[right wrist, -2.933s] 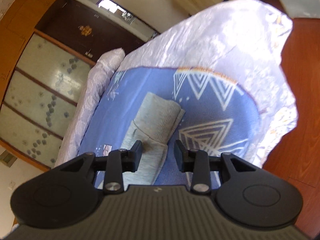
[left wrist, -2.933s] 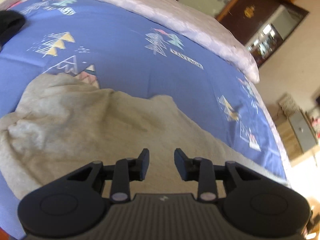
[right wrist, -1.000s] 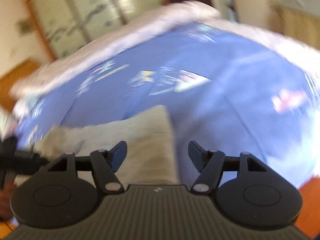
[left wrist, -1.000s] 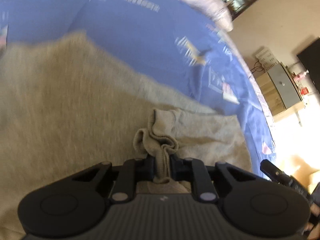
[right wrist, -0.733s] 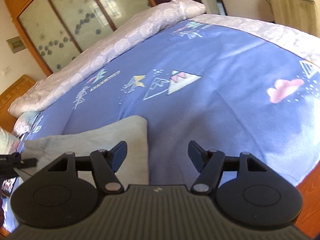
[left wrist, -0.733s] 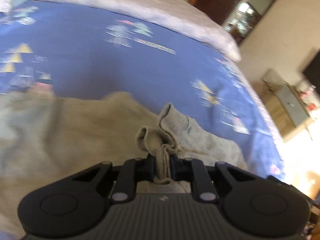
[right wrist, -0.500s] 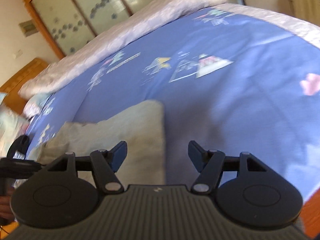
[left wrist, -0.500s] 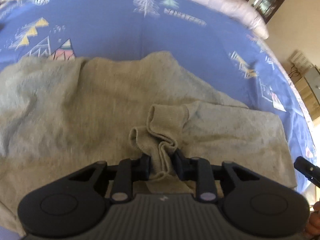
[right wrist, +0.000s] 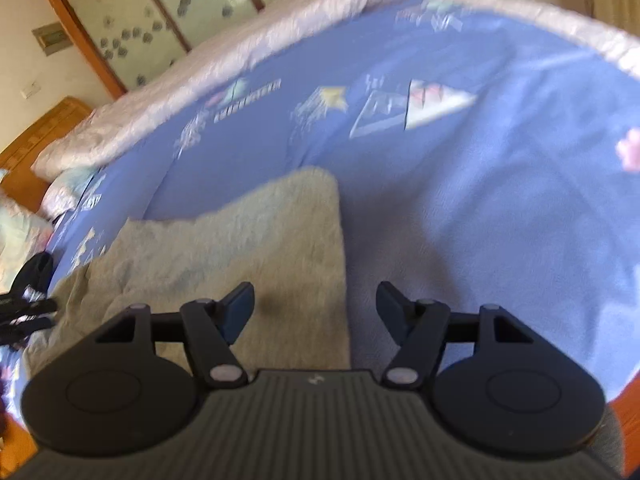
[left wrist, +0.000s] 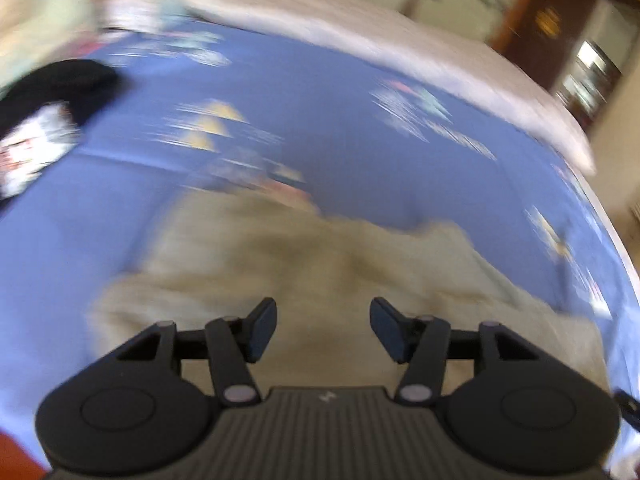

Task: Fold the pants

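Left gripper [left wrist: 323, 330] hangs over the grey sweatpants [left wrist: 332, 264] with its two dark fingers spread wide apart and nothing between them. Its view is smeared by motion, so the fabric's folds are hard to read, but the pants lie heaped across the near part of the blue patterned bedsheet [left wrist: 320, 120], reaching from just left of the fingers out to the right edge of the bed. At the far left of that view a black garment [left wrist: 60, 84] with a white printed patch lies on the sheet, well apart from the pants. Along the far side runs a pale quilted bedspread [left wrist: 360, 32], and a dark wooden door [left wrist: 540, 28] stands at the upper right.

Right gripper [right wrist: 316, 312] is likewise open, fingers wide and empty. In its view the sweatpants [right wrist: 240, 240] lie flat on the bedsheet [right wrist: 480, 200], with a straight edge running down between the two fingers: the left finger [right wrist: 238, 312] is over the cloth, the right finger [right wrist: 394, 314] over bare sheet. Whether either finger touches the surface cannot be told. At the far left edge a dark object, probably the other gripper, is too blurred to identify. Behind the bed the pale bedspread [right wrist: 280, 28] runs along a wardrobe with frosted, spotted glass panels [right wrist: 180, 12] in wooden frames.
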The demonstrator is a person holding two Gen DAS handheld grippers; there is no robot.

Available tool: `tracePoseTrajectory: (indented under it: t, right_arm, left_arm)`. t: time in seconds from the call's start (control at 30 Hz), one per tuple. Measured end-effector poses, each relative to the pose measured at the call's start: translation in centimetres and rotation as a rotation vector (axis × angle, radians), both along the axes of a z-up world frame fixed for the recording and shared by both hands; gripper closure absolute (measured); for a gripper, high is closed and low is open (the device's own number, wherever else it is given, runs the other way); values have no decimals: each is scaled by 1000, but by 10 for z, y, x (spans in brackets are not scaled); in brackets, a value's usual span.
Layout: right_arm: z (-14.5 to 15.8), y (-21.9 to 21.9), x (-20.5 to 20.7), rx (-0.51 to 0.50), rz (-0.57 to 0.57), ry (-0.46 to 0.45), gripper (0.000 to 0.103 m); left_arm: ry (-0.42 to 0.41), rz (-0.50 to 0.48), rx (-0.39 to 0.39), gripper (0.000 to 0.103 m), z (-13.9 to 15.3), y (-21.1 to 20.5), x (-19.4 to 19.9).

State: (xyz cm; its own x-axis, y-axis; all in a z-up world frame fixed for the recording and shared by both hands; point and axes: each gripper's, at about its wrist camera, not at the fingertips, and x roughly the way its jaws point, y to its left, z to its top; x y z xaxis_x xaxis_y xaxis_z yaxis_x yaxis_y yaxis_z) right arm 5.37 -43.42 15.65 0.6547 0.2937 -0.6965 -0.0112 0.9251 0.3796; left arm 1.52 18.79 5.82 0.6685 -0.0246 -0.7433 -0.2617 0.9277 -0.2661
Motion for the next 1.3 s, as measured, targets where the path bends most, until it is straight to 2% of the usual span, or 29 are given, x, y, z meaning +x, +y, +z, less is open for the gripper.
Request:
tracePoseTrajectory:
  t: [0.03,0.1,0.17,0.2,0.23,0.27,0.33,0.43,0.5,0.57,0.63,0.67,0.7,0.8,0.9,0.97,1.07,1.2,1.3]
  right_arm:
    - [6,2,-3,-21,-4,-35,34]
    - [19,8,-8,-34,27,-98,34]
    - [30,20,-9,-10,89,-130,37]
    - [34,30,-8,4,132,-139,42]
    - [35,41,-6,17,178,-139,48]
    - [35,55,-4,33,228,-131,52]
    - [32,84,2,59,323,-107,64]
    - [26,127,7,74,432,-80,69]
    - [23,153,11,77,497,-68,70]
    - [21,174,16,71,542,-61,71]
    - [19,188,21,70,562,-50,71]
    - [18,194,24,73,568,-43,71]
    - [17,197,27,73,570,-38,71]
    - [8,206,32,58,568,-4,71]
    - [-22,214,43,3,555,124,73]
    - [-25,206,43,58,542,113,73]
    - [-22,202,45,67,539,134,73]
    - [-17,197,36,54,544,117,73]
    - [-16,189,38,85,533,130,70]
  left_arm:
    - [-10,64,-7,50,3,20,-10]
    - [-15,193,-18,40,4,56,-28]
    - [-2,277,-41,37,-1,83,-45]
    - [14,298,-71,35,-6,96,-54]
    - [30,308,-114,33,-13,104,-60]
    - [39,307,-155,25,-19,109,-63]
    - [44,282,-254,21,-32,114,-68]
    - [31,260,-386,17,-47,113,-65]
    - [10,258,-422,11,-52,113,-57]
    - [-1,243,-454,11,-55,112,-50]
    - [-7,228,-498,17,-59,107,-43]
    - [-4,222,-505,26,-62,102,-40]
    - [7,222,-489,43,-65,98,-36]
    - [26,237,-382,67,-65,88,-29]
    - [38,220,-292,73,-63,78,-27]
    - [39,207,-231,74,-59,69,-28]
    - [40,199,-178,73,-55,62,-30]
    - [45,189,-138,61,-48,60,-40]
    - [43,184,-134,49,-48,63,-45]
